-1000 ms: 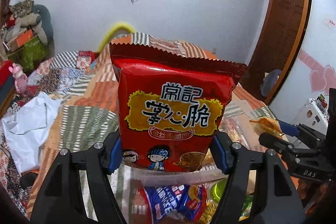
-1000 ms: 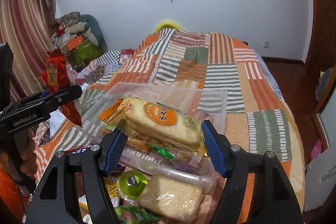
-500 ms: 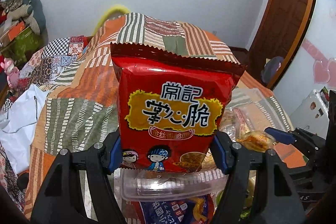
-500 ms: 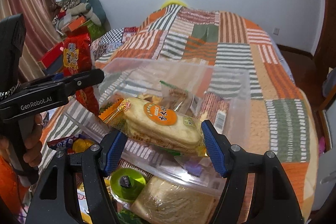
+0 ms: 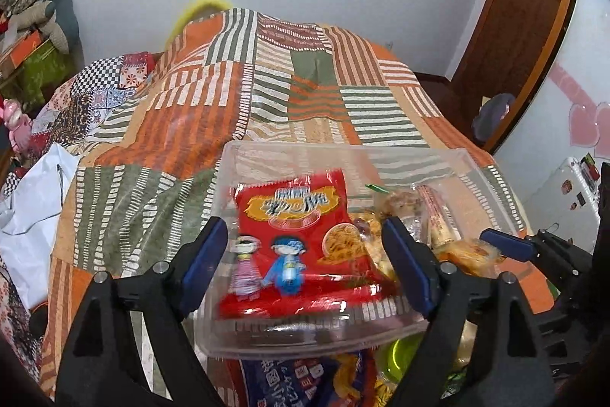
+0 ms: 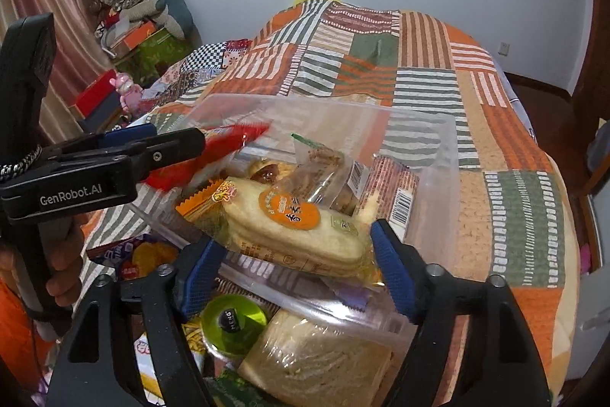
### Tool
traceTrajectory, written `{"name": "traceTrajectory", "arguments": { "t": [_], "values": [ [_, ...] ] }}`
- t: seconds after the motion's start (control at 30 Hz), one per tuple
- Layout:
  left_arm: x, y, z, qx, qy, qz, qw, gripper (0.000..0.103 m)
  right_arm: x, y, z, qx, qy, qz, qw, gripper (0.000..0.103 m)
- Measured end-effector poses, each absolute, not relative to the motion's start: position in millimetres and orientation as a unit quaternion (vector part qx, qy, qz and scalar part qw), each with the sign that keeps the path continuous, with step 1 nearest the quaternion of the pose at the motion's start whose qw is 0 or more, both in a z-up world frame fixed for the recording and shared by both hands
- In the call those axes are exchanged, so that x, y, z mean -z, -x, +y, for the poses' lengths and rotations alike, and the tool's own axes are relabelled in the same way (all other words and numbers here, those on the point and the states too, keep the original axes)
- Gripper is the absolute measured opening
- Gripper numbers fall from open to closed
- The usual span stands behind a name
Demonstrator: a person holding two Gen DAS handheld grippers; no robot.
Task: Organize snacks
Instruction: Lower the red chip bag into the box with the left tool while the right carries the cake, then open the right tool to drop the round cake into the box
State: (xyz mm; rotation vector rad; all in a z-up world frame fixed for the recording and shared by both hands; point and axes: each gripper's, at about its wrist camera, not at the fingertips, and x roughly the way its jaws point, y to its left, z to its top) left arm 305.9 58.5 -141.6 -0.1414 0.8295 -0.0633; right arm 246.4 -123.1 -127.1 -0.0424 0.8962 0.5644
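Note:
A clear plastic bin [image 5: 492,185] sits on the striped quilt and holds several snack packs. The red noodle-snack bag [image 5: 297,239] lies blurred inside the bin's left half, below my left gripper [image 5: 305,258], whose jaws stand open and clear of it. In the right wrist view the red bag [image 6: 228,143] shows beside the left gripper's fingers [image 6: 167,147]. My right gripper [image 6: 293,273] is shut on a clear pack of pale rice crackers [image 6: 293,231] with an orange label, held over the bin's [image 6: 438,147] near edge.
Loose snacks lie in front of the bin: a green jelly cup [image 6: 232,327], a wrapped sandwich [image 6: 316,365], a blue chip bag [image 5: 305,380]. A white bag [image 5: 34,216] lies left on the quilt. Boxes and toys are piled at far left.
My left gripper opened and the red bag dropped from it into the bin. Both grippers moved lower over the bin. The right gripper still holds the cracker pack.

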Motion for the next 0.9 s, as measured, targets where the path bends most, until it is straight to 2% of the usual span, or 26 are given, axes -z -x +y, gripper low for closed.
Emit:
{"name": "traceTrajectory", "arguments": {
  "t": [0.37, 0.5, 0.9],
  "values": [
    [117, -257, 68, 0.021, 0.067, 0.377, 0.923, 0.084, 102, -226, -140, -0.264, 0.005, 0.401, 0.877, 0.079],
    [112, -234, 69, 0.019, 0.059, 0.371, 0.927, 0.088, 92, -212, -146, -0.263, 0.005, 0.387, 0.884, 0.083],
    [130, -174, 62, 0.017, 0.046, 0.387, 0.921, 0.09, 93, -167, -150, -0.273, 0.008, 0.382, 0.883, 0.087]
  ]
}}
